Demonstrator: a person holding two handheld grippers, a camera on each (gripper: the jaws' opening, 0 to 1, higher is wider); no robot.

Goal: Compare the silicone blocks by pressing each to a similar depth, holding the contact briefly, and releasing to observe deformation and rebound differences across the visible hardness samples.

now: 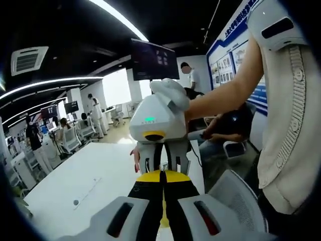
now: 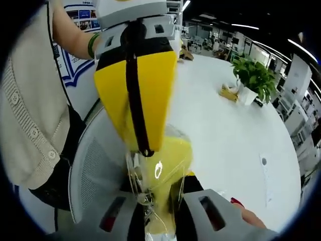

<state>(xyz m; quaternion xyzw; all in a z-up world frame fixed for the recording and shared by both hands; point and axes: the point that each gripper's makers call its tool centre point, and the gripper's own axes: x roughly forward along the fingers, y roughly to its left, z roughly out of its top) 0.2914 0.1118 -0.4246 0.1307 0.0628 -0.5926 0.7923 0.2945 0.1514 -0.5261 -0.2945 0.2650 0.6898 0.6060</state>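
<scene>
A yellow silicone block (image 2: 163, 160) in a clear plastic bag (image 2: 138, 183) hangs in the air above a chair. My right gripper (image 2: 160, 203) is shut on the bagged block from below. My left gripper (image 2: 146, 149), with yellow jaws and a black seam, comes down from above with its jaws together and its tip against the top of the bag. I cannot tell if it pinches the film. In the left gripper view, my left gripper (image 1: 161, 175) is shut and meets the right gripper (image 1: 161, 163) tip to tip. A white-gloved hand (image 1: 170, 93) holds the right gripper.
A large white table (image 2: 225, 135) (image 1: 85, 175) carries a potted plant (image 2: 253, 75) and a small yellow object (image 2: 228, 92) at its far side. A grey mesh chair (image 2: 95, 170) (image 1: 241, 201) stands under the grippers. A person in a beige cardigan (image 2: 25, 110) stands close. Several people work at desks behind.
</scene>
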